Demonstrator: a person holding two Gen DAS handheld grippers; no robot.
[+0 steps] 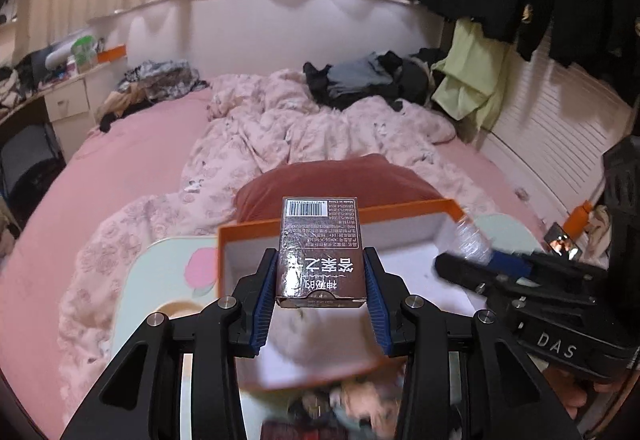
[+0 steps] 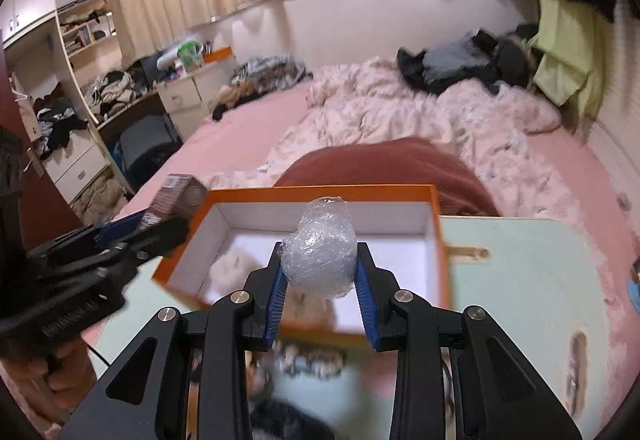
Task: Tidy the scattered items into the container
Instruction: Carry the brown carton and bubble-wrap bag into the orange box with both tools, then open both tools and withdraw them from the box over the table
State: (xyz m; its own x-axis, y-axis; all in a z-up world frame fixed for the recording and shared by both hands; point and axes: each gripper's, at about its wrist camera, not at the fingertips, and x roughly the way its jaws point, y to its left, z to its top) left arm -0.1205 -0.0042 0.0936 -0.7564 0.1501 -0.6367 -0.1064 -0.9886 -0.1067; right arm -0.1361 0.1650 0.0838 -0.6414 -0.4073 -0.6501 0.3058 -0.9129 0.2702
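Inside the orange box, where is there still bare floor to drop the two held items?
The orange box has bare white floor along its back wall and right side. Its front-left corner holds a fluffy white item. The mint table right of the box is bare too.

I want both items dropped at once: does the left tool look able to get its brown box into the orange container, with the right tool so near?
Probably yes. The left tool holds the brown box over the orange container's open top; the right tool sits off to the side, not between.

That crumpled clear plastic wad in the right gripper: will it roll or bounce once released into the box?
The crumpled clear plastic wad looks light and springy, so it may re-expand. Its lumpy shape probably won't roll far inside the orange cardboard box.
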